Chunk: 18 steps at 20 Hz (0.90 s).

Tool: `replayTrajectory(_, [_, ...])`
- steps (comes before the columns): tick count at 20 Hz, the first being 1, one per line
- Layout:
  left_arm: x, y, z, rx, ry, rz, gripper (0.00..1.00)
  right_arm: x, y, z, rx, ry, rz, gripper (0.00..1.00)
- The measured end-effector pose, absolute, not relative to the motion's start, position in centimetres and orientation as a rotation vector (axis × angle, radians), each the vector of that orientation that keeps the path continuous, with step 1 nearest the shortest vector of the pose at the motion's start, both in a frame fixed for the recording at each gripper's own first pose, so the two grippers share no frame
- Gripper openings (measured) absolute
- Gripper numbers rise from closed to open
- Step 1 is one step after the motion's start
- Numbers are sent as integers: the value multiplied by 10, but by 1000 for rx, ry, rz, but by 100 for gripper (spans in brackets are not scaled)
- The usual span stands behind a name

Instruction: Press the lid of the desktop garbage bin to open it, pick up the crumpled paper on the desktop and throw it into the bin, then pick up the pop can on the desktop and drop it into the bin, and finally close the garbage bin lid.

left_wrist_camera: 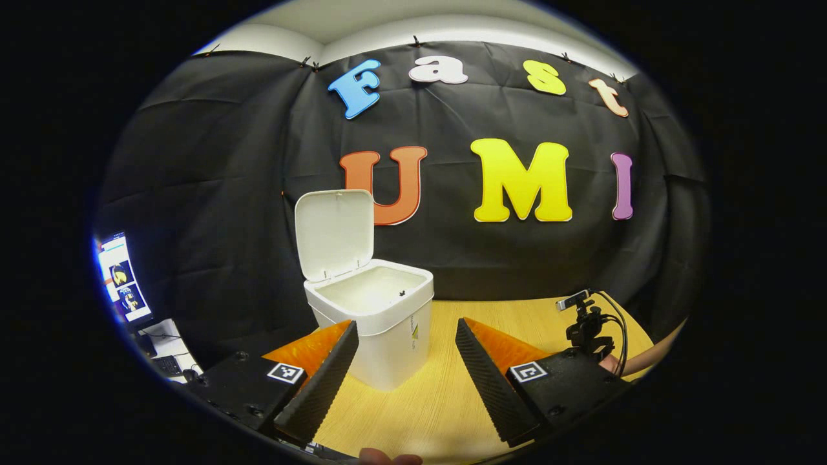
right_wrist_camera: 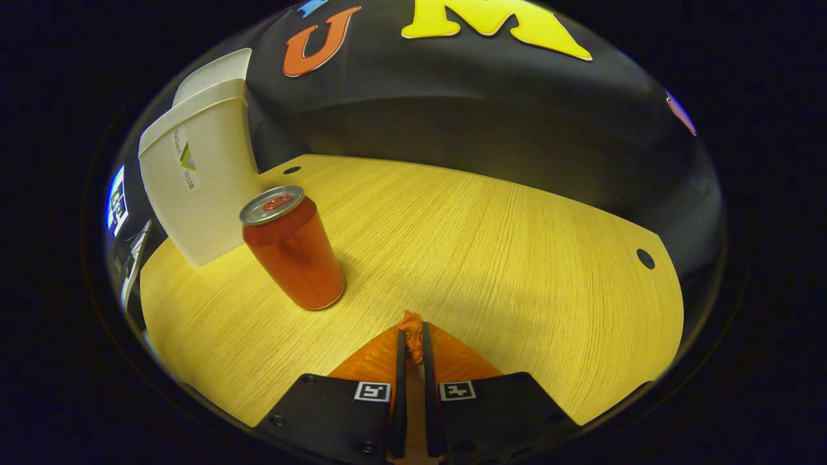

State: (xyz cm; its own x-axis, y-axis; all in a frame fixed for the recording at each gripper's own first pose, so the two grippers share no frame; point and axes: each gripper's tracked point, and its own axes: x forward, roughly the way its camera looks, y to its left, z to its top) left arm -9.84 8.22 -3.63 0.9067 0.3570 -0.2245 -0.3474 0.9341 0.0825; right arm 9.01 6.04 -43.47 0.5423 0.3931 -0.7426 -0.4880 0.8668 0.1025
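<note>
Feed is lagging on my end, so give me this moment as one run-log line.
bin: lid up | pop can: upright on table beside bin | left gripper: open, empty | right gripper: shut, small orange scrap at tips | crumpled paper: unclear

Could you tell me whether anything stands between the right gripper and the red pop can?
Nothing visible does: bare wooden tabletop lies between the right gripper and the upright red pop can, beside the white plastic bin.

Light wood-grain table [right_wrist_camera: 491, 245] with small round holes near its far edge, carrying white garbage bin [right_wrist_camera: 200, 187] at far left with lid [left_wrist_camera: 334, 232] raised, and upright red pop can [right_wrist_camera: 294, 255] just beside bin, apparently not touching.
</note>
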Motion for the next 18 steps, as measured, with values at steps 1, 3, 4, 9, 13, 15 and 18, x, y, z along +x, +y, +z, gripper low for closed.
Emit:
replayTrajectory(1, [-98,83,-37,36,238,361,99,89,60,-425,-104,845,519,13])
replayTrajectory(3, [-98,82,-36,27,226,348,99,86,59,-396,-71,817,507,13])
replayTrajectory(4, [-97,82,-36,29,219,340,99,86,59,-380,-65,794,502,13])
replayTrajectory(9, [-92,83,-39,5,193,296,100,77,71,-283,-62,650,530,13])
replayTrajectory(13, [-87,91,-38,-17,170,284,100,66,92,-209,-94,537,589,13])
replayTrajectory(15, [-88,96,-34,-29,149,282,99,66,111,-171,-78,474,624,13])
replayTrajectory(18, [-94,106,-37,-37,146,297,99,65,144,-132,-62,435,672,12])
